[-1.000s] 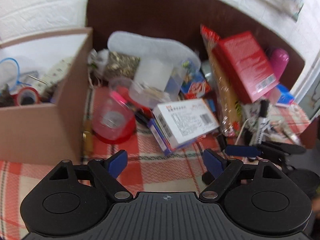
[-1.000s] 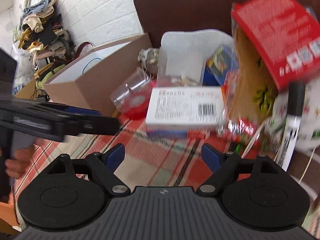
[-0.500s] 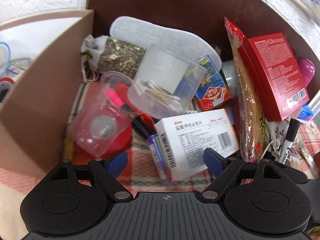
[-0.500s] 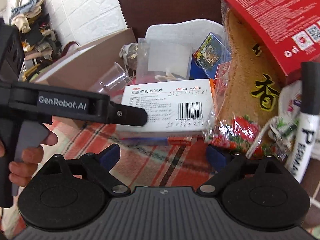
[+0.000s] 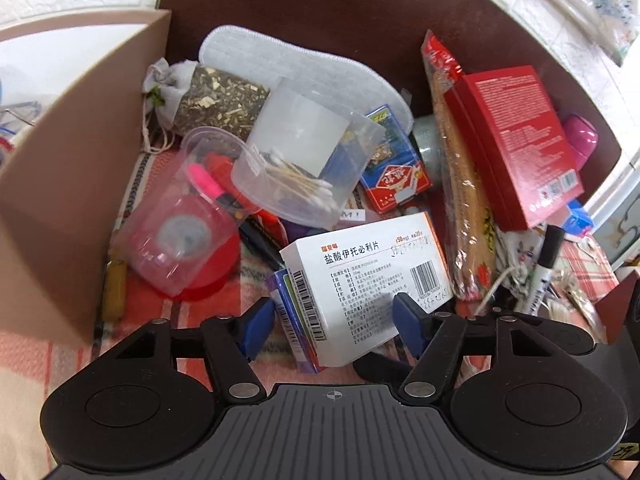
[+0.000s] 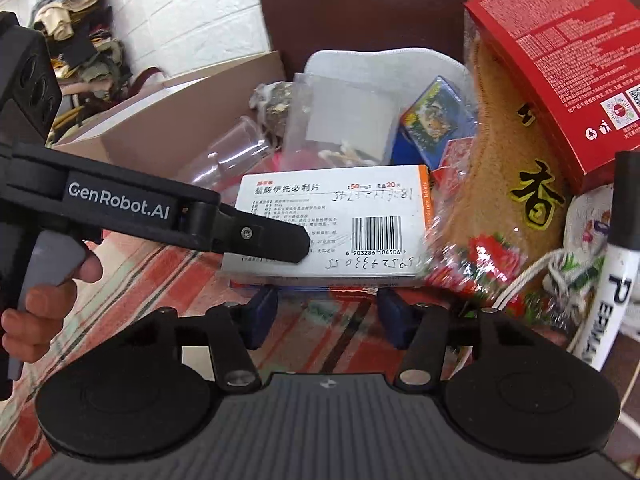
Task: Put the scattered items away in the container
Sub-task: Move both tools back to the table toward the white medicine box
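Step in hand: reach for a pick. Left hand-held gripper (image 5: 334, 330) has its fingers apart, straddling the near corner of the white medicine box (image 5: 368, 280); no contact evident. The box lies tilted on a thin blue-edged box (image 5: 290, 316) on the checked desk (image 5: 148, 312), just right of the cardboard container (image 5: 68, 216).

Right hand-held gripper (image 6: 326, 318) also spread, empty, short of the same box.

Next move likely: ease forward, clamp across the box, lift, carry left over the wall.

Hidden: container interior mostly cut off; the lower box mostly covered; items under the cotton-swab tub (image 5: 308, 168) unclear.
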A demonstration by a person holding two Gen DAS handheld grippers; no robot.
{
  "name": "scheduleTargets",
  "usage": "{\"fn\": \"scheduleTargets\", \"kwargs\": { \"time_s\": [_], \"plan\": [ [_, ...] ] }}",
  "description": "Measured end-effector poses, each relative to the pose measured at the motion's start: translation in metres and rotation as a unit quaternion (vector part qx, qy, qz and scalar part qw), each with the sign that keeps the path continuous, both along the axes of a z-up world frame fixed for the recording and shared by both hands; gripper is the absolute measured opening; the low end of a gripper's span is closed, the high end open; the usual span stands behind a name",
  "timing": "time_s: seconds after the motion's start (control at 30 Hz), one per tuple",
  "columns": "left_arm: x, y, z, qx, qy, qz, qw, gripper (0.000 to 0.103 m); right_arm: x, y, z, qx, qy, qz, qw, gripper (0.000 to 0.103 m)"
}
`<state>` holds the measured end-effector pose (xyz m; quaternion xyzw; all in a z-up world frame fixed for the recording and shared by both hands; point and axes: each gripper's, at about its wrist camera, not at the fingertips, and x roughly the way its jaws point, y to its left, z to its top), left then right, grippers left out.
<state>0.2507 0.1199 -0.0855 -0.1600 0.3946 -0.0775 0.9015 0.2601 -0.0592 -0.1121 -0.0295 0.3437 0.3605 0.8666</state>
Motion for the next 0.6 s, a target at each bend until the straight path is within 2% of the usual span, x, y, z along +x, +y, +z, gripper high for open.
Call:
{"fn": "scheduleTargets", "kwargs": {
  "time_s": [0.23, 0.3, 0.33, 0.43, 0.5, 0.6],
  "plan": [
    [-0.073, 0.0, 0.012, -0.017, -0.004, -0.022, 0.9996, 0.067, -0.069, -0.015, 0.021, 0.011, -0.012, 0.038, 0.999, 0.063],
    [-0.097, -0.003, 0.012, -0.019, 0.001, -0.036, 0.9992, 0.076, -0.092, -0.023, 0.019, 0.008, -0.017, 0.053, 0.998, 0.069],
    [-0.108, -0.004, 0.01, -0.012, 0.004, -0.039, 0.9992, 0.079, -0.102, -0.027, 0.017, 0.005, -0.018, 0.057, 0.998, 0.072],
    [-0.128, -0.005, 0.0, 0.051, 0.004, -0.024, 0.9984, 0.085, -0.117, -0.039, 0.011, -0.018, -0.015, 0.036, 0.999, 0.074],
    [-0.132, 0.001, -0.001, 0.048, 0.003, -0.021, 0.9986, 0.086, -0.12, -0.047, 0.009, -0.017, -0.007, 0.023, 1.0, 0.074],
    [-0.133, 0.001, 0.006, 0.048, -0.011, -0.04, 0.998, 0.087, -0.122, -0.049, 0.012, -0.02, -0.011, 0.013, 1.0, 0.074]
  ]
}}
